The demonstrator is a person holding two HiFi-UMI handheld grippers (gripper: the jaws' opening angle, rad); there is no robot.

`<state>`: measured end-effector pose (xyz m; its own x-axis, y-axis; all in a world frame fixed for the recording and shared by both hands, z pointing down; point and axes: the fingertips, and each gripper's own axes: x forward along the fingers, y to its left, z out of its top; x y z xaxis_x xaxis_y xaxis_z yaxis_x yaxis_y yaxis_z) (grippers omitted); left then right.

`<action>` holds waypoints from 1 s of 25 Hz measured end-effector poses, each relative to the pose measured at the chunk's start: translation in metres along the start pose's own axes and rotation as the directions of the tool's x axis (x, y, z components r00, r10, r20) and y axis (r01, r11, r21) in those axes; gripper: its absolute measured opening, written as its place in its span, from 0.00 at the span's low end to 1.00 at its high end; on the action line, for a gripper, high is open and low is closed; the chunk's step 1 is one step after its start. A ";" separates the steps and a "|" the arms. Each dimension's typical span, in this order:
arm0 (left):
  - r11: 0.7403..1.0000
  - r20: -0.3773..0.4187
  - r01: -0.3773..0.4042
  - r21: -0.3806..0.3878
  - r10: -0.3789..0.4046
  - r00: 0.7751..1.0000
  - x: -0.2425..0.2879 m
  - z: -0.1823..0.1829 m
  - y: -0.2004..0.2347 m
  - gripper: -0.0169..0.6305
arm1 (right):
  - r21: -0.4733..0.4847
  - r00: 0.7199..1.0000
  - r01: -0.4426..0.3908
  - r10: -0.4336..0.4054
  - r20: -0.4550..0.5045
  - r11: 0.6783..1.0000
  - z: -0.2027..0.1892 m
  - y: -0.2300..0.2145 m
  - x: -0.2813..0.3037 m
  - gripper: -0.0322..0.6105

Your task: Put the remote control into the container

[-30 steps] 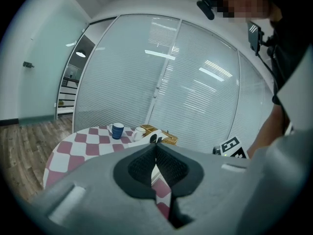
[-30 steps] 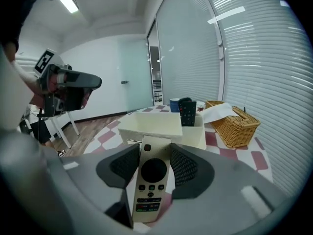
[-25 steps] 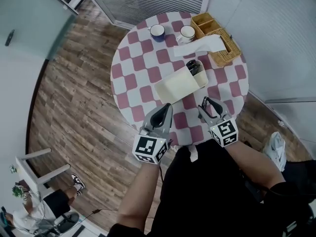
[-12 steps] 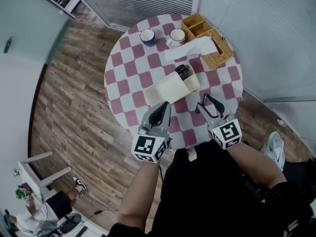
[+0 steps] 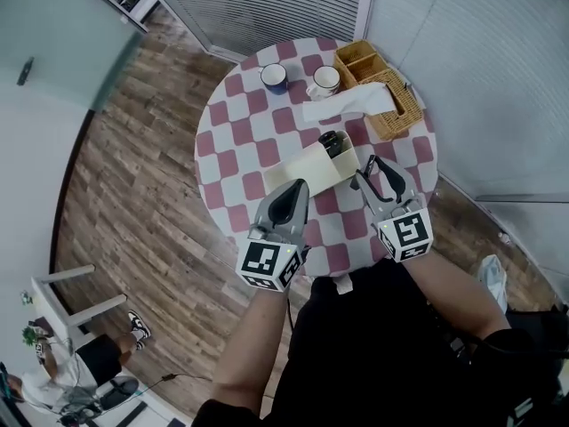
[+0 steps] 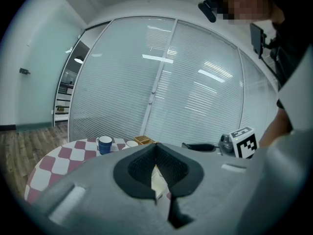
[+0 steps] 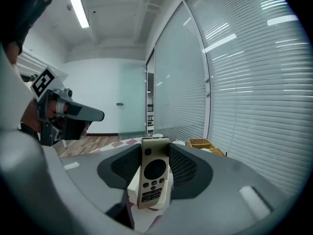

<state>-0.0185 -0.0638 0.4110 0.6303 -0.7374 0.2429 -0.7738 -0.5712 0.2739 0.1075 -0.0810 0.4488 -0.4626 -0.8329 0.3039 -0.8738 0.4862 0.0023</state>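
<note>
Both forearms stick up from the bottom of the head view, with the tools side by side over the near edge of the checkered counter (image 5: 233,118). The left tool (image 5: 294,190) is pinched fully shut and empty. The right tool (image 5: 377,171) is clamped on the remote control (image 7: 154,176), which stands lengthwise between its jaws, just right of the cream container (image 5: 307,171) at frame centre.

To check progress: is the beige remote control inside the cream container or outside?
Outside. The beige remote control is clamped in the right tool, not in the cream rectangular container.
</note>
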 end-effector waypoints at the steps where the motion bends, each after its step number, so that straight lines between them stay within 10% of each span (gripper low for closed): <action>1: 1.000 -0.004 -0.006 0.003 0.006 1.000 0.001 0.001 0.001 0.03 | 0.008 1.000 0.006 -0.006 0.006 1.000 0.003 -0.004 0.003 0.33; 25: 0.991 -0.084 -0.130 0.012 0.130 0.988 -0.001 -0.024 0.039 0.03 | -0.012 0.995 -0.016 0.014 -0.101 1.000 -0.062 -0.004 0.081 0.34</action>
<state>-0.0477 -0.0762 0.4434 0.5270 -0.7726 0.3540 -0.8498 -0.4746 0.2292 0.0831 -0.1340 0.5329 -0.4577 -0.7949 0.3983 -0.8645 0.5025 0.0094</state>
